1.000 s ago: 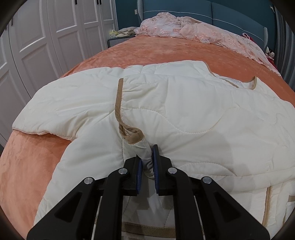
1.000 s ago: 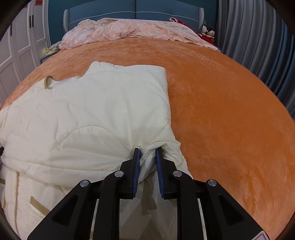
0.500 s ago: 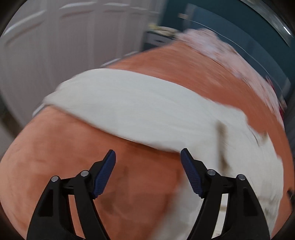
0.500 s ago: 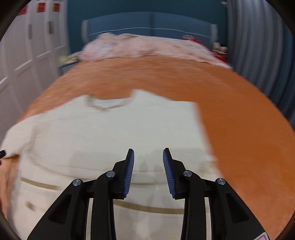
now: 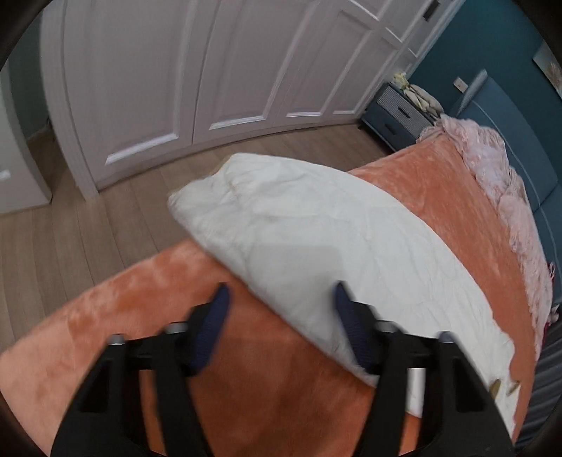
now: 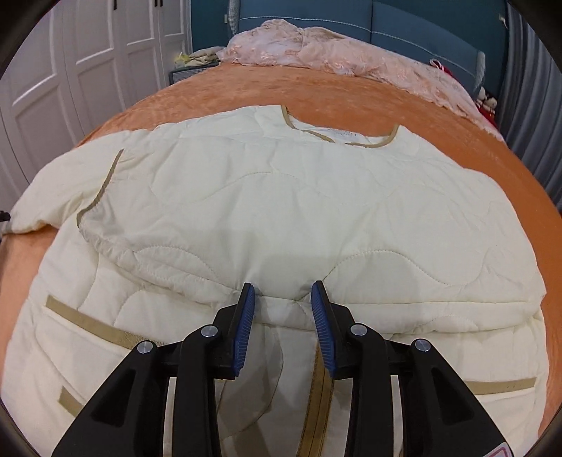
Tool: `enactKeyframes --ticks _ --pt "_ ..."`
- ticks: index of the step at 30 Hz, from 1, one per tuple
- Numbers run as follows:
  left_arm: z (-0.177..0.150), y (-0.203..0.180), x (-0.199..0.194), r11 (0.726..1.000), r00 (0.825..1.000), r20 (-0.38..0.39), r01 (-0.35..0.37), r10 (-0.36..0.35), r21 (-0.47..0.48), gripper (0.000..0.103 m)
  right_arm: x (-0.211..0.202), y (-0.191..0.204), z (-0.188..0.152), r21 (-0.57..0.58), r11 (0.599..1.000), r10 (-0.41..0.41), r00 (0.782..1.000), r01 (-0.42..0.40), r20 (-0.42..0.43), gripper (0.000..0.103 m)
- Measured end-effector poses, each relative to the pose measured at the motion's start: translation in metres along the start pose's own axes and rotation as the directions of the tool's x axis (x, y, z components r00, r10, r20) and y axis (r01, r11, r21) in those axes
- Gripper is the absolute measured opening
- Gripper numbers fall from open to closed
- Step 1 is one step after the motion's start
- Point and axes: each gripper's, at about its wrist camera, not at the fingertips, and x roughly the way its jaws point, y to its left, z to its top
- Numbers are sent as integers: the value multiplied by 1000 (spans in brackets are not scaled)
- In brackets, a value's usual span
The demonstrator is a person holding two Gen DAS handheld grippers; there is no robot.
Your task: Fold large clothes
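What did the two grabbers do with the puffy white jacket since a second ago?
Both let go. The left gripper had pinched the jacket by its tan loop; it opened, swung out to the sleeve hanging off the bed, and its jaws have just been closing, nothing between them. The right gripper released the folded edge and hovers open over the middle. The jacket stays folded on the bed.

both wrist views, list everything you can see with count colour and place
jacket: one, cream with tan trim, spread on the bed
blanket: one, orange, covering the bed
quilt: one, pink, bunched at the headboard end
headboard: one, blue, far end
wardrobe doors: several, white, along the wall
nightstand: one, dark blue, beside the bed
floor: wood, light brown
left gripper: black, blue pads, open, over the sleeve edge
right gripper: black, blue pads, open, over the jacket
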Motion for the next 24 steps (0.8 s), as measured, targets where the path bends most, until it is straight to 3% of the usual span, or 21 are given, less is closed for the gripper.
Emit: enactKeyframes --ticks 2,6,10,12,15,19,21,24 --pt "3 -7 -1 1000 1000 -1 -6 6 25 11 -1 -2 0 -1 1000 -2 1000 2 -2 34" --pt "10 -35 -28 995 997 68 43 -49 89 6 -3 -4 2 14 1000 19 1000 -19 6 35" --pt "5 -98 -85 961 975 173 88 -137 262 5 -15 -8 0 22 999 43 999 -43 13 35" --pt "-3 -137 -114 929 961 195 120 -197 351 5 -23 -11 -1 21 999 49 999 -50 16 35" --pt "-31 -204 -156 853 932 205 166 -300 494 5 -41 -21 -3 38 997 63 997 -64 35 36" --pt "-94 -290 -186 726 899 96 277 -427 629 5 -66 -46 -10 73 995 60 996 -65 70 40" --pt "-130 -322 -186 676 893 47 304 -448 671 5 -74 -61 -15 88 994 50 996 -56 75 40" --pt "-183 -358 -173 621 897 -30 330 -442 711 5 -81 -85 -24 119 992 29 997 -38 73 40"
